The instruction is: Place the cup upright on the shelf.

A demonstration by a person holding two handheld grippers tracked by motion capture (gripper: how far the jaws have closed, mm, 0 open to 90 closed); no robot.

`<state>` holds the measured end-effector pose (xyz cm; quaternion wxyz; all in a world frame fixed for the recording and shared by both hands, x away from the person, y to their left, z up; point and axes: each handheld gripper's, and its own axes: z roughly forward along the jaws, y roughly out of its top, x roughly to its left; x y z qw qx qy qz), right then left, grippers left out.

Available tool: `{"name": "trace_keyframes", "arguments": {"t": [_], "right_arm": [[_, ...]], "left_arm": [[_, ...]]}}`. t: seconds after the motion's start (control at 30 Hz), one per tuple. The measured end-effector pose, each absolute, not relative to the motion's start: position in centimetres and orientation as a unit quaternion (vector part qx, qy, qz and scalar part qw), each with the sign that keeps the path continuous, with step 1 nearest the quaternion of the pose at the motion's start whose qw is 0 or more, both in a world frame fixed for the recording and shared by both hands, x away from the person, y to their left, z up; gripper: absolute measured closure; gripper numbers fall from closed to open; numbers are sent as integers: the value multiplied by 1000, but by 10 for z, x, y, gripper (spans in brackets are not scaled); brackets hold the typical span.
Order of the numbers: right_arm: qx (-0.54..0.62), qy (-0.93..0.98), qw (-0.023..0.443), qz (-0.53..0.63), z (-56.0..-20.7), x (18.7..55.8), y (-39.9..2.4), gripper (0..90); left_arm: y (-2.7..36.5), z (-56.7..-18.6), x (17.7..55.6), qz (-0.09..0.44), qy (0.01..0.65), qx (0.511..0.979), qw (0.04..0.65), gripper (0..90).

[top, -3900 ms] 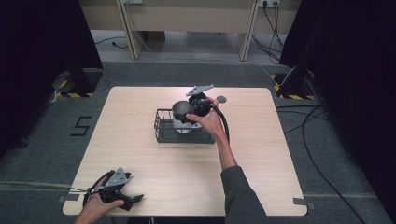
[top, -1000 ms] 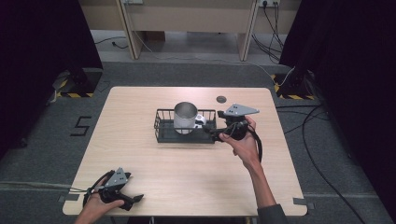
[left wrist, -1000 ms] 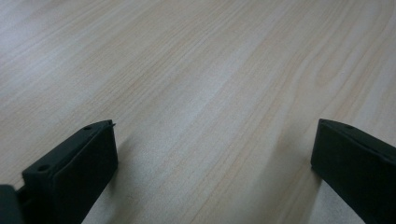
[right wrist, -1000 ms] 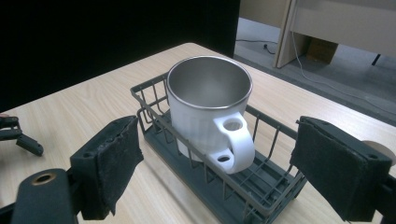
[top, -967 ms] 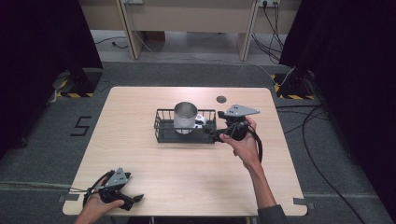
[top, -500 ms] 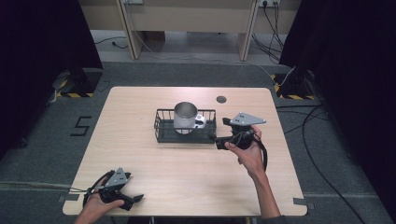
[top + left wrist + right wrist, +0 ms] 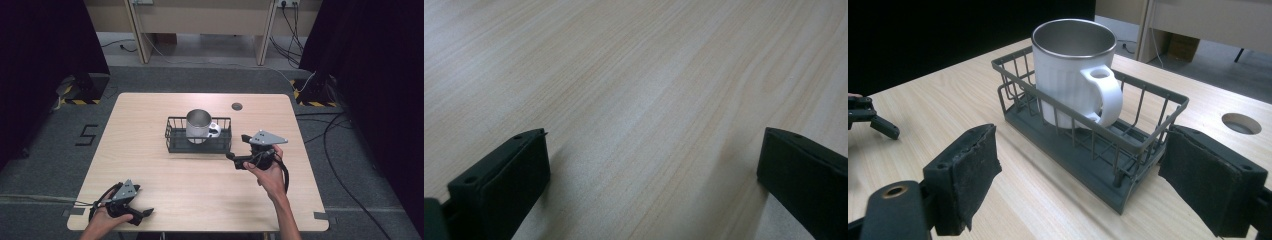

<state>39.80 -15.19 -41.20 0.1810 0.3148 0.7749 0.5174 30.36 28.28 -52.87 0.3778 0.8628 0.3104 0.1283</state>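
High view: mug point(image 7: 198, 125) standing upright inside wire basket point(image 7: 172, 140), in the middle of the counter point(image 7: 150, 115). Right hand-held gripper point(image 7: 235, 160) now pulled back out of the basket, down toward the lower right of the frame, just beside the basket's right end and no longer touching the mug. Was up at the mug a few seconds ago, so the mug looks let go and left in place. Left hand-held gripper point(image 7: 142, 214) resting at the lower left of the frame, same spot as before, well apart from everything. Small round hole point(image 7: 237, 106) in the counter at the upper right.

Left gripper view: bare wooden counter, with the two black jaws spread wide and nothing between them.

Right gripper view: jaws spread wide and empty, one at the lower left, one at the lower right. Mug with white handle sitting in the basket at the middle top of the frame, apart from both jaws. Probably the putting-in step done, and the hand backing away.
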Motion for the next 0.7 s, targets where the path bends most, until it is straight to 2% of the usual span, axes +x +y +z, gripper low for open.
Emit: {"name": "trace_keyframes", "arguments": {"t": [0.7], "right_arm": [[323, 767, 197, 518, -438, 364, -161, 151]], "left_arm": [[283, -529, 304, 128, 310, 863, 378, 0]]}}
